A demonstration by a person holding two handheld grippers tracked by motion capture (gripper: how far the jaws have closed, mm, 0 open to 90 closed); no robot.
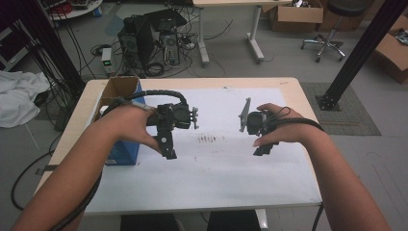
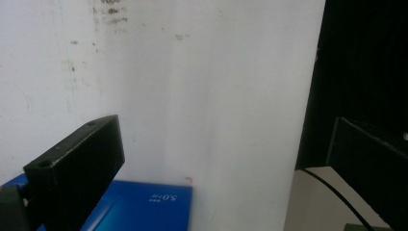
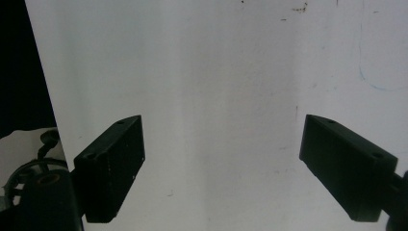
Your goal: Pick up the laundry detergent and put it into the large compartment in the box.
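My left gripper (image 1: 168, 150) hangs over the white sheet (image 1: 216, 173) on the table, just right of a blue box (image 1: 122, 155), with its tips pointing toward the near edge. In the left gripper view its jaws stand wide apart, so the left gripper (image 2: 226, 159) is open and holds nothing, with the blue box (image 2: 144, 207) low between them. My right gripper (image 1: 260, 149) is held over the sheet's right half. In the right gripper view the right gripper (image 3: 223, 154) is open too, with bare white sheet (image 3: 216, 72) between its jaws.
The blue box has an open cardboard top (image 1: 120, 89) and stands at the table's left edge. Faint dark smudges (image 1: 211, 139) mark the sheet's middle. Beyond the table, computer towers (image 1: 149, 41), cables, a stool (image 1: 332, 29) and a black post (image 1: 358, 53) stand on the floor.
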